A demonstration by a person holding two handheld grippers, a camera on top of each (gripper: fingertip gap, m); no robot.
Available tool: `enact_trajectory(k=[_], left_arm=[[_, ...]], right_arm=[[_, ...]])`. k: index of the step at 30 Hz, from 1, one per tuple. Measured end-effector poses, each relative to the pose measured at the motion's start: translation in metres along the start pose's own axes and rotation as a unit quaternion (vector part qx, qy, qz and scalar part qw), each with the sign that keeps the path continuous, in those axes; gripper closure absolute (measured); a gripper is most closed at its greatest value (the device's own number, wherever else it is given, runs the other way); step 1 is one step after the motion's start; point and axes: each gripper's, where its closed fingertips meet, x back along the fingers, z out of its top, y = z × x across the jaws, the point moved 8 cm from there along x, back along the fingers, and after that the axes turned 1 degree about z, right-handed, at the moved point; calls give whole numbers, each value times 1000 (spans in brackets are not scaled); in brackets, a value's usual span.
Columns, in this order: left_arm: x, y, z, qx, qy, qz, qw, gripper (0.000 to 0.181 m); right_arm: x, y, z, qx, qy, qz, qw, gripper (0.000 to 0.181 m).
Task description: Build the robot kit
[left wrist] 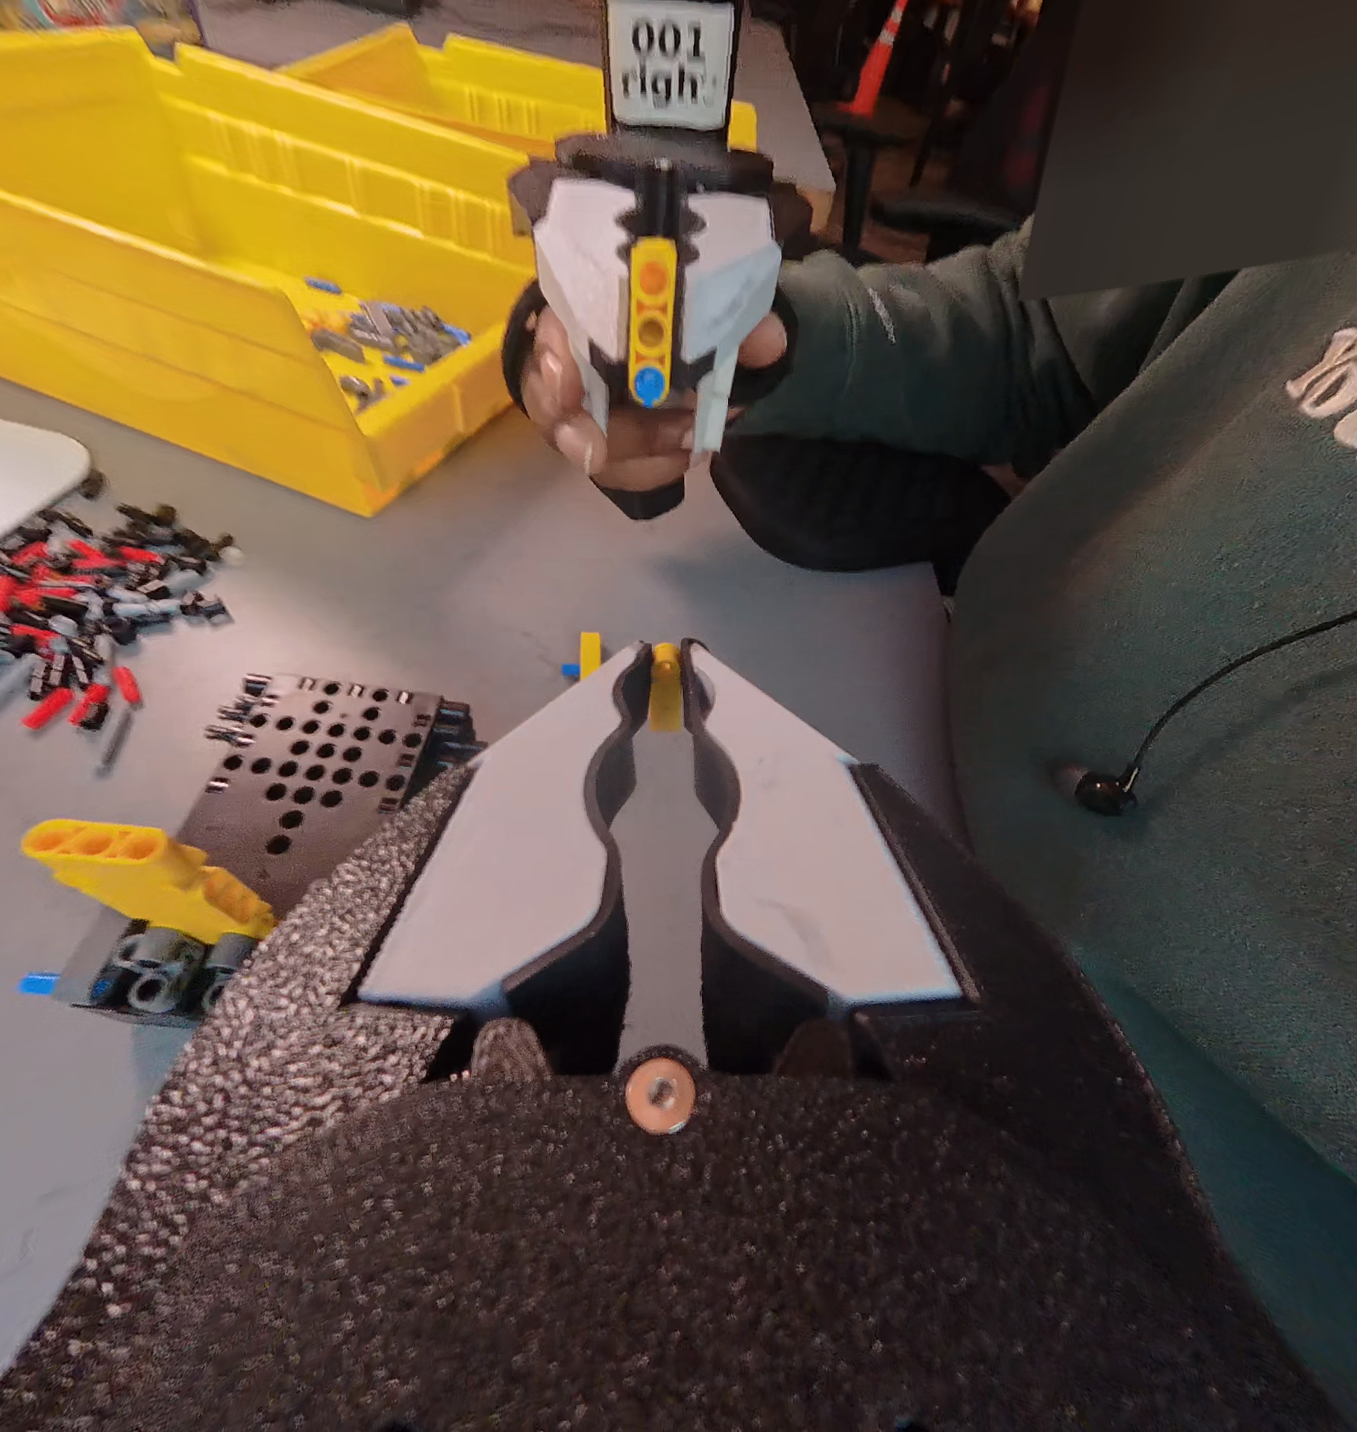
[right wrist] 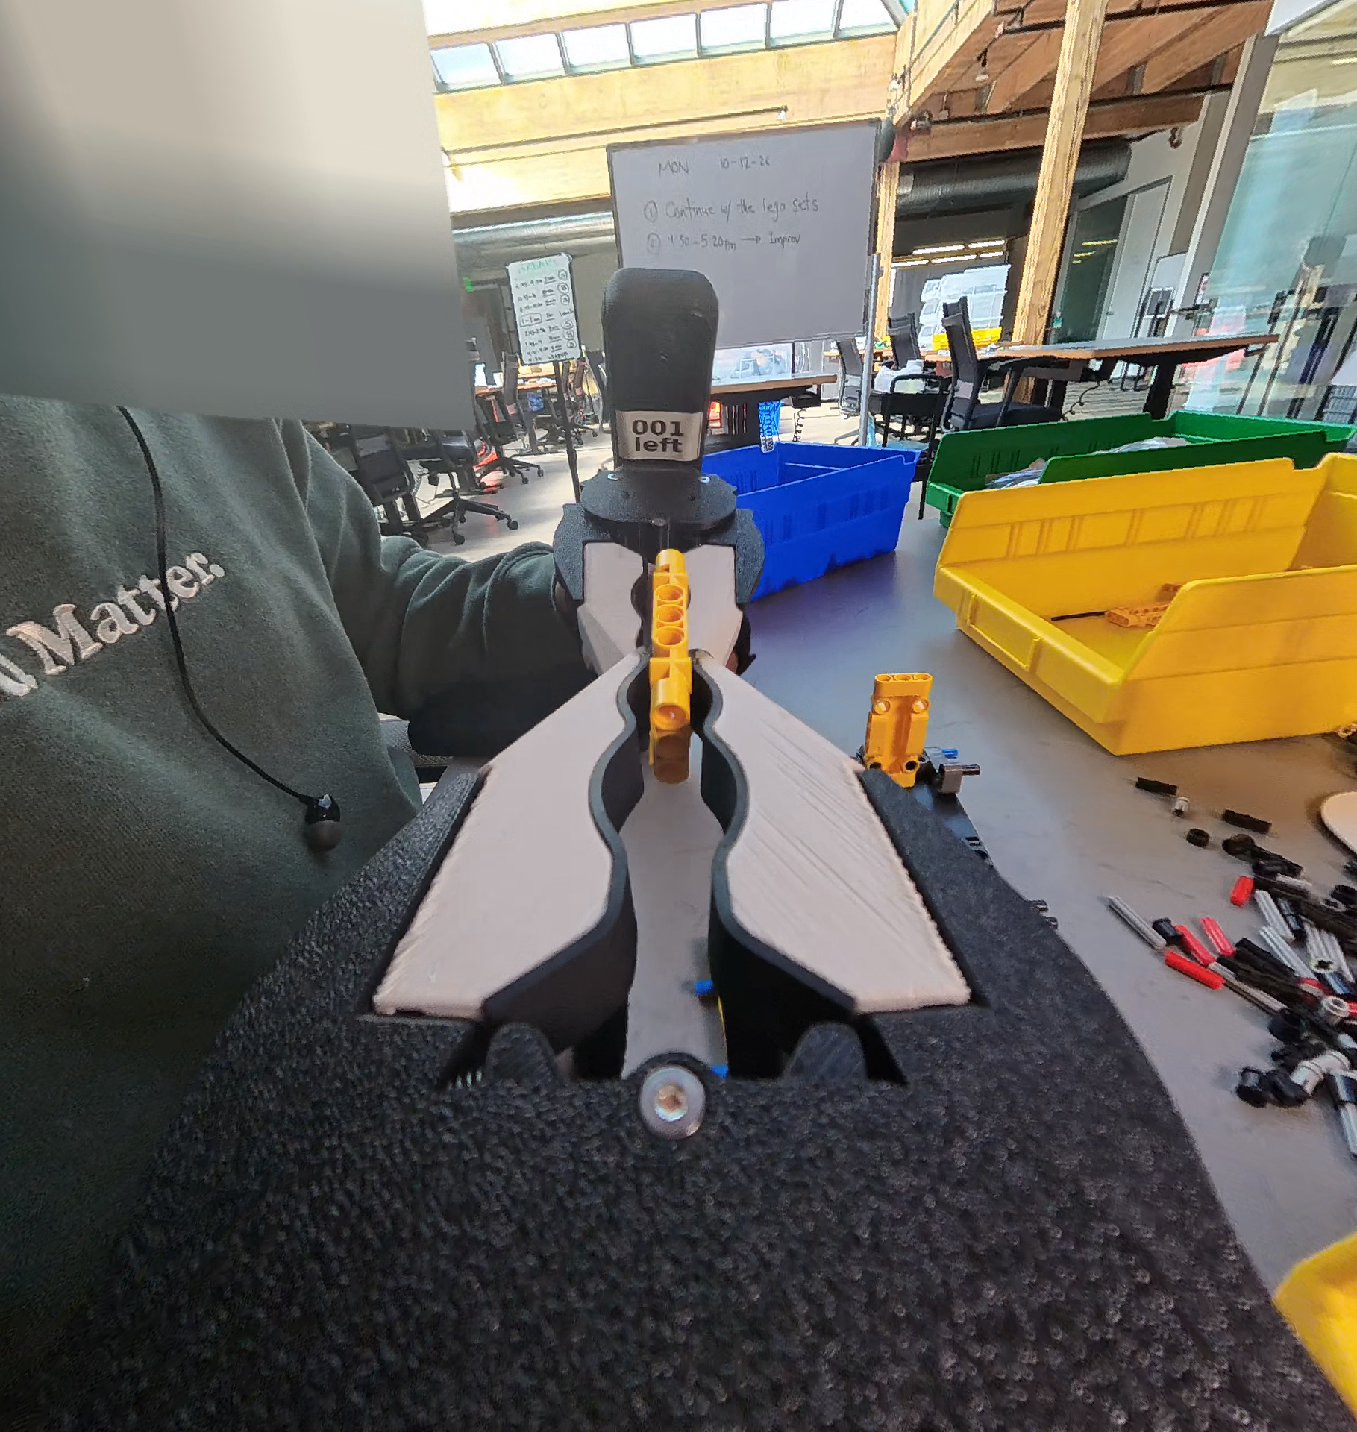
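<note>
Left gripper [left wrist: 666, 647], jaws closed on short yellow piece [left wrist: 666, 686] lengthwise between fingertips; facing it just beyond, right gripper [right wrist: 671, 670], jaws closed on yellow holed beam [right wrist: 670, 728], blue pin [left wrist: 649, 385] at its end.

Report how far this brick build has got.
Done: a yellow block stands mounted on the black perforated plate, with grey connectors at the plate's edge. In hand: the left gripper is shut on a plain yellow beam; the right gripper is shut on a blue-pinned yellow beam, the two beams apart. Left: the loose pin pile lies unused.
</note>
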Motion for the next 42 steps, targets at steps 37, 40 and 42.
enact_trajectory(k=[37, 40, 42], left_arm=[[-7, 2, 10, -29, -17, 4, 999, 177], [-7, 2, 11, -29, -17, 6, 999, 177], [-7, 2, 10, -17, -15, 0, 1000, 178]], right_arm=[[-7, -4, -29, 0, -98, 6, 995, 174], [-6, -4, -29, 2, -97, 5, 995, 174], [-6, -6, -29, 9, -104, 4, 995, 174]])
